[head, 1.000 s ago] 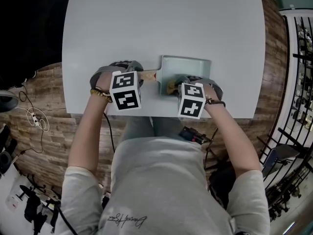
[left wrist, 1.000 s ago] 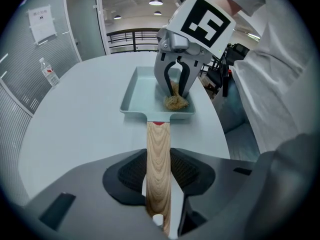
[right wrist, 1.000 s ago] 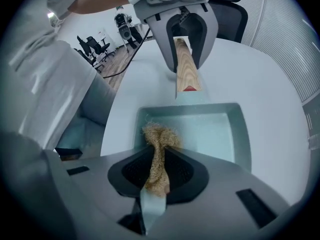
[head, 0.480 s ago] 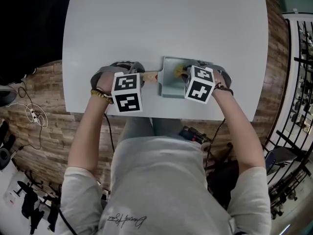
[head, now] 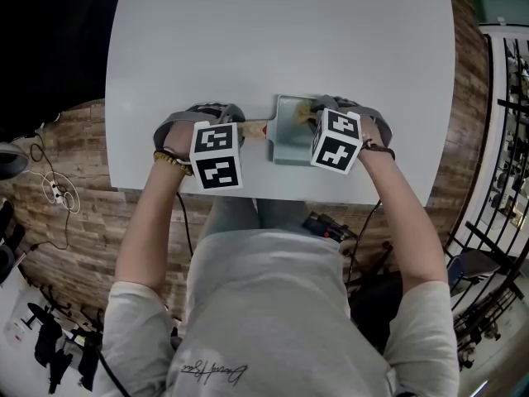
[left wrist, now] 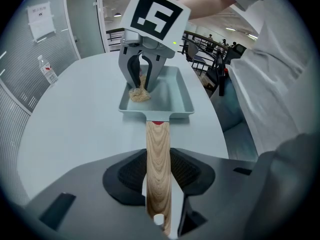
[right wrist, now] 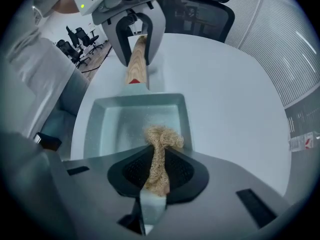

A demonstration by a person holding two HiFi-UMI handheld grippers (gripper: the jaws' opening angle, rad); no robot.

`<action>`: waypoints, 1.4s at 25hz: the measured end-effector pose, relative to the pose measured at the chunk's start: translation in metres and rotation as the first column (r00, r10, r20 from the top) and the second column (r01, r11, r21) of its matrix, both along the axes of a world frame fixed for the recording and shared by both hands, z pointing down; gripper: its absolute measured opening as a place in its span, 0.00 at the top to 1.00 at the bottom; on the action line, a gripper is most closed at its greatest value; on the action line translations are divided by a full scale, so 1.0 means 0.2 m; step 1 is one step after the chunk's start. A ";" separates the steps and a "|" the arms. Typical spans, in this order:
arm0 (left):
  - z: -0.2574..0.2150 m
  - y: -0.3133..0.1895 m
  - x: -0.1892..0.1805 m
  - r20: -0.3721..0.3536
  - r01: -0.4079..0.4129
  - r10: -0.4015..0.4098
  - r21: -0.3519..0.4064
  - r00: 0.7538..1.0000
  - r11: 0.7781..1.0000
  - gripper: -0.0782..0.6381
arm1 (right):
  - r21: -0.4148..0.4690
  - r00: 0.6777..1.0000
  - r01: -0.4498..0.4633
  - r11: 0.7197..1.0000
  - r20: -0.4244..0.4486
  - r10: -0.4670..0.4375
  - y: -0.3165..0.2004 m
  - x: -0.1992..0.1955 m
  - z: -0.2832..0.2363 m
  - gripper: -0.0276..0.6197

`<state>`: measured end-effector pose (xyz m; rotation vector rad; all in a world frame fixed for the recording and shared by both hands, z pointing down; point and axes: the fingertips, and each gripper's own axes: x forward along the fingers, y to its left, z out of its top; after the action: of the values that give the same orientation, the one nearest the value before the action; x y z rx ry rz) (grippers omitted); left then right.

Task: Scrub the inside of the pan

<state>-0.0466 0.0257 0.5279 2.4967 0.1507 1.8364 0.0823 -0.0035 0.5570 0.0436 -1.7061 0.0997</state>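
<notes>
Head view, with both gripper views. At left, the left gripper [left wrist: 159, 181] is clamped on the wooden handle [left wrist: 158, 149] of the pan [head: 285, 143]; both pads press the sides of the handle, whose free end lies between the jaws. The handle runs from this gripper toward the right in the head view and meets the pan at its left wall. The pan, a pale rectangular tray with raised sides, sits on the grey desk [head: 281, 40] near the edge closest to the person.

Inside the pan, a tan fibrous scrubber [right wrist: 162, 136] is pressed against the floor close to the wall farthest from the person. The right gripper [right wrist: 156, 176] stands above it, pointing down, with its jaws closed on the upper part of the scrubber; the loose fibres bulge out below the fingertips. In the head view this gripper covers the far right part of the pan, and the near left part of the floor is bare.

Compared with one second ago, the right gripper and scrubber have travelled from the near side of the pan to the far side. The left gripper, handle and pan have kept their places.
</notes>
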 end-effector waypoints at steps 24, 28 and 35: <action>0.01 -0.05 0.00 0.018 -0.003 0.003 0.010 1.000 1.000 0.68 | -0.269 0.998 0.056 0.962 0.005 -0.057 0.44 -0.01 -0.01 0.84; 0.01 -0.05 0.00 0.017 -0.021 0.021 0.011 1.000 1.000 0.68 | -0.256 0.999 0.052 0.965 0.011 -0.051 0.43 -0.01 -0.02 0.84; 0.02 -0.05 0.00 0.020 -0.033 0.032 0.005 0.999 0.999 0.68 | -0.189 1.000 0.014 0.982 -0.008 -0.016 0.29 0.06 0.00 0.84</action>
<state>-0.0472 0.0167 0.5310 2.4938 0.1871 1.8752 0.0945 0.0541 0.5575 -0.1101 -1.6806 0.2491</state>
